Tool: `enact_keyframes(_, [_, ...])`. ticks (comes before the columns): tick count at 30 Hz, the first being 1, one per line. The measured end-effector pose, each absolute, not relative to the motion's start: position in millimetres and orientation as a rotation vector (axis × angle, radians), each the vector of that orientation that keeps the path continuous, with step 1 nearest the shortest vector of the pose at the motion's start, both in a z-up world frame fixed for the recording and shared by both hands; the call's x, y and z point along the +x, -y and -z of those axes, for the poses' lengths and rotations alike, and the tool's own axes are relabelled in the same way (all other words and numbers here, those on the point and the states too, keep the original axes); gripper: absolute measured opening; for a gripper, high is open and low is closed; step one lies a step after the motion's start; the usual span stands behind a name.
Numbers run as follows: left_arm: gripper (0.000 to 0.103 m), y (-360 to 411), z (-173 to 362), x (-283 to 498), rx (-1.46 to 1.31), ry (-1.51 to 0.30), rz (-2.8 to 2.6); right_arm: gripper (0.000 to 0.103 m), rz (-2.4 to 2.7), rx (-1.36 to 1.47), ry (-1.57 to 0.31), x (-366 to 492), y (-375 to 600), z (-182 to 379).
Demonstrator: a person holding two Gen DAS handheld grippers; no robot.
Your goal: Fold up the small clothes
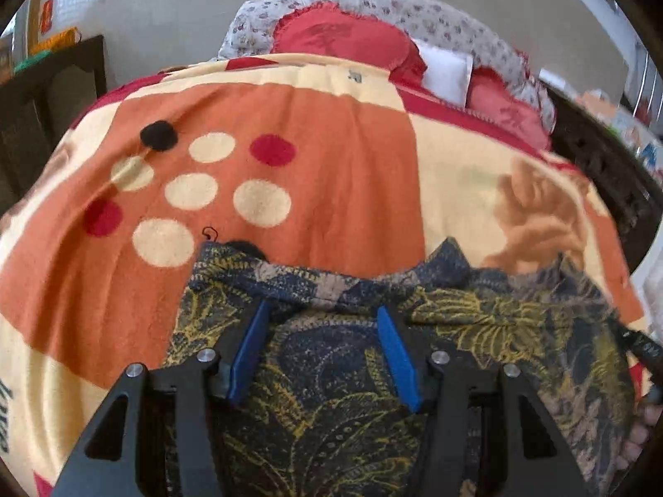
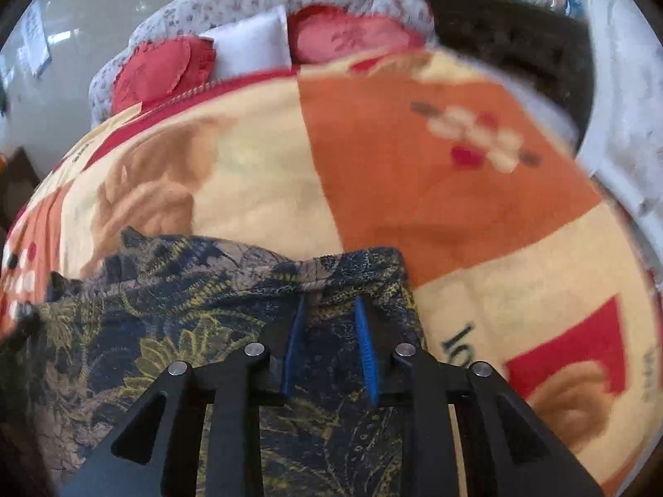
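A dark navy garment with yellow leaf print [image 1: 331,372] lies on an orange, cream and red patterned blanket [image 1: 331,165]. The left gripper [image 1: 321,310] and right gripper [image 2: 329,302], both with blue-padded fingers spread apart, hover over its far edge.

Under the left tool [image 1: 323,310] lies a small garment [image 1: 331,372] of thin woven cloth, matt, dark blue with yellow leaf print and a creased far hem. The tool's frame looks like matt black plastic with shiny round metal pins, and its fingers [image 1: 248,352] carry smooth blue plastic pads. On the right tool [image 2: 331,302], one pad [image 2: 366,352] looks ribbed. Beyond both tools spreads a fuzzy, napped fleece blanket [image 1: 331,165] in orange and cream. Farther ahead sit red cloth cushions [image 2: 352,37], matt, and a soft white pillow [image 2: 252,47].
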State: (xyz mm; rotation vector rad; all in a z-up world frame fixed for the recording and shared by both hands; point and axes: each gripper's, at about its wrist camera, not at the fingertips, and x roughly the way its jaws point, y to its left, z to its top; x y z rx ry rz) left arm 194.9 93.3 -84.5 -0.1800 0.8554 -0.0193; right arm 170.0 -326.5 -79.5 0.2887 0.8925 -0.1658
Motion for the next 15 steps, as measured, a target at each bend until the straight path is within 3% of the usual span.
enact_keyframes(4, [0.059,-93,86,199,-0.188,-0.857,0.008,0.052,0.151,0.35,-0.893,173,339,86])
enact_keyframes(15, [0.064,-88,87,202,-0.164,-0.866,0.01,0.053,0.152,0.359,-0.889,172,335,87])
